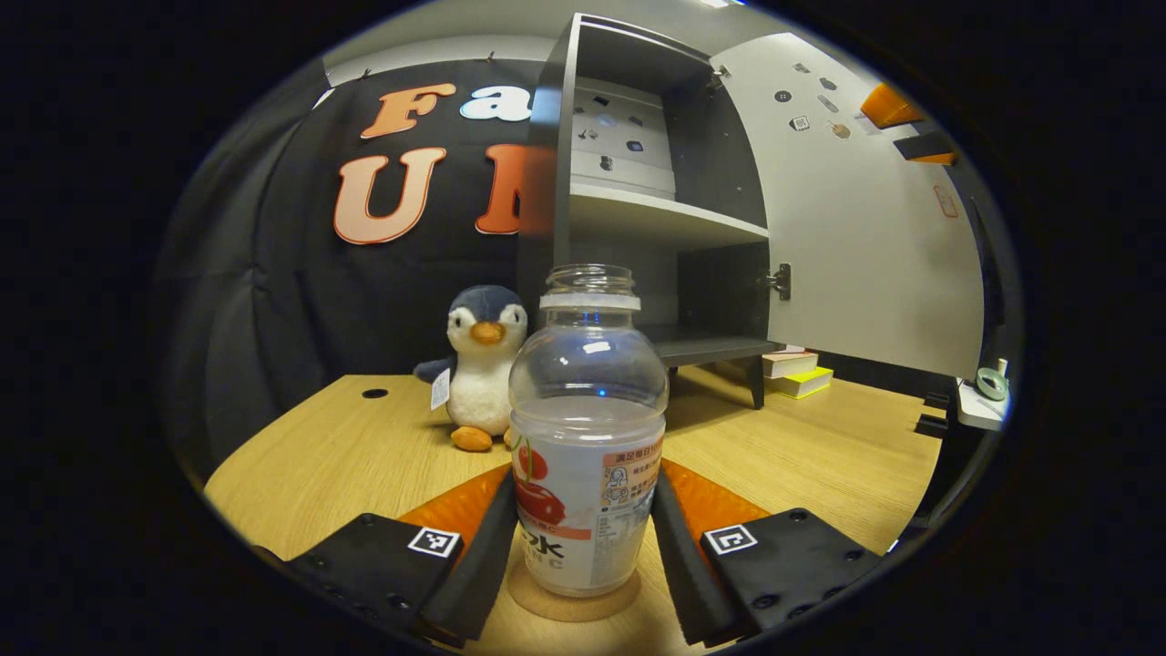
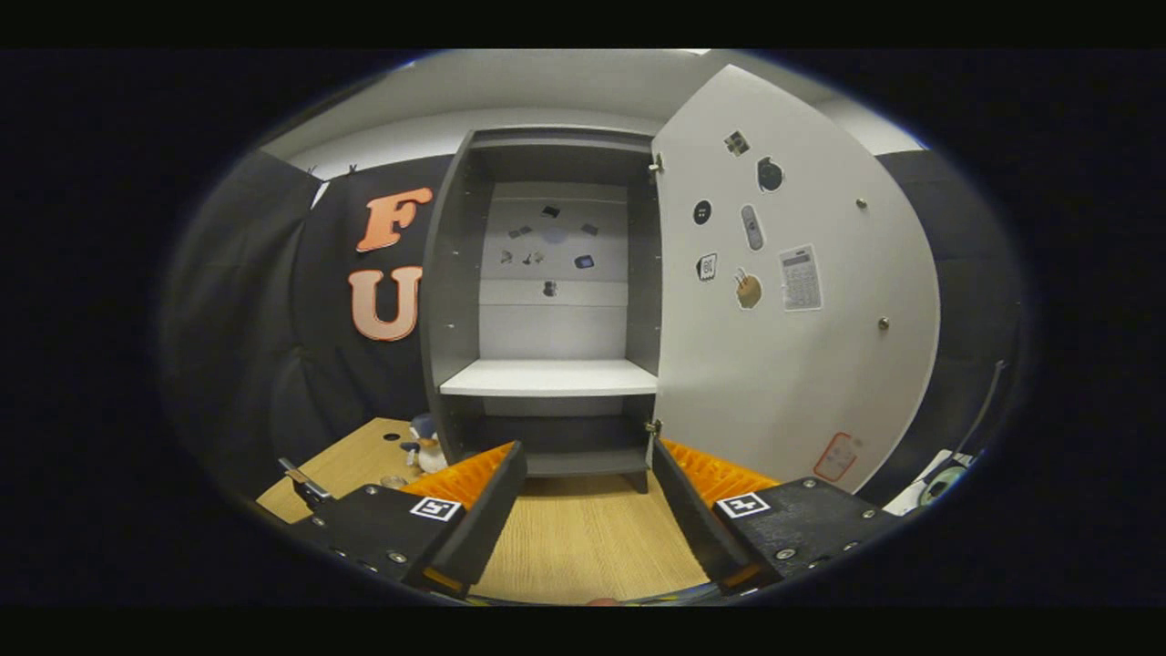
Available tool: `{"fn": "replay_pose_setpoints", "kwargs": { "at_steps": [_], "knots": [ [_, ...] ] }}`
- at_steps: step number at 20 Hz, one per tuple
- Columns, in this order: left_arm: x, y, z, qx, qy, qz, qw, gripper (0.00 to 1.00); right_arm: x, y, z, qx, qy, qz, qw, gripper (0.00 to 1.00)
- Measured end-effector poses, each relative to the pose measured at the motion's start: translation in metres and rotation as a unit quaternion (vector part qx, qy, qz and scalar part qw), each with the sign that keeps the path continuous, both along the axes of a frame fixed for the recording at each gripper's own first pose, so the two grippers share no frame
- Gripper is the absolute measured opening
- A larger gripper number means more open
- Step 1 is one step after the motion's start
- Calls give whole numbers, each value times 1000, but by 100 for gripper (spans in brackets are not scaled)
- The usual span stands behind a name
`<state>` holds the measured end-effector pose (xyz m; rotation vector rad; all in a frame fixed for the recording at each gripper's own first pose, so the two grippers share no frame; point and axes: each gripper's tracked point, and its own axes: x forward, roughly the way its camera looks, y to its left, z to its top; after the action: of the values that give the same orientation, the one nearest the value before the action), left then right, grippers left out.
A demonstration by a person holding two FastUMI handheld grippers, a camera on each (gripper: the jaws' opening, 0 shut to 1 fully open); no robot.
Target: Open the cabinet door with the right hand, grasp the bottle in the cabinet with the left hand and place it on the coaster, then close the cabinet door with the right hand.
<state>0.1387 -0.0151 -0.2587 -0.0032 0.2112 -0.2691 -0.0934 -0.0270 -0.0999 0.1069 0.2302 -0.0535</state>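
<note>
Bottle (image 1: 588, 437) stands upright on the round coaster (image 1: 574, 603), near edge of the wooden table (image 1: 310, 465), clear plastic w/ printed label, no cap on the neck. Left gripper (image 1: 583, 538) sits around it low down: its fingers (image 1: 483, 547) flank the label on both sides, right at the bottle's walls, but can't tell if both actually press or if there's a sliver of gap, so grip state unclear. Just behind the bottle, a bit left, a plush penguin (image 1: 480, 364) sits on the table facing the camera. Farther back & right is the cabinet (image 1: 638, 182), dark frame, pale shelf (image 1: 656, 219) across the middle, stickers on its back panel. Cabinet door (image 1: 865, 219) hangs swung wide open to the right, pale inside face w/ stickers. Some books (image 1: 797, 372) stacked on the table under/behind the door. In the right gripper view, right gripper (image 2: 583, 519) hovers over the table facing the open cabinet (image 2: 547, 301), fingers spread apart w/ nothing between them, bare wood showing through the gap; door (image 2: 802, 301) stands open at its right, apart from the fingers.
</note>
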Motion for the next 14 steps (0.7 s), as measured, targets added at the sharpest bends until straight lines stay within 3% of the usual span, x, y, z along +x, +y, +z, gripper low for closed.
{"fn": "replay_pose_setpoints", "kwargs": {
  "at_steps": [14],
  "knots": [
    [-5, 7, -5, 13, 10, 4, 1000, 85, 11, 5, -7, 5, 12, 7, 1000, 86]
  ]
}}
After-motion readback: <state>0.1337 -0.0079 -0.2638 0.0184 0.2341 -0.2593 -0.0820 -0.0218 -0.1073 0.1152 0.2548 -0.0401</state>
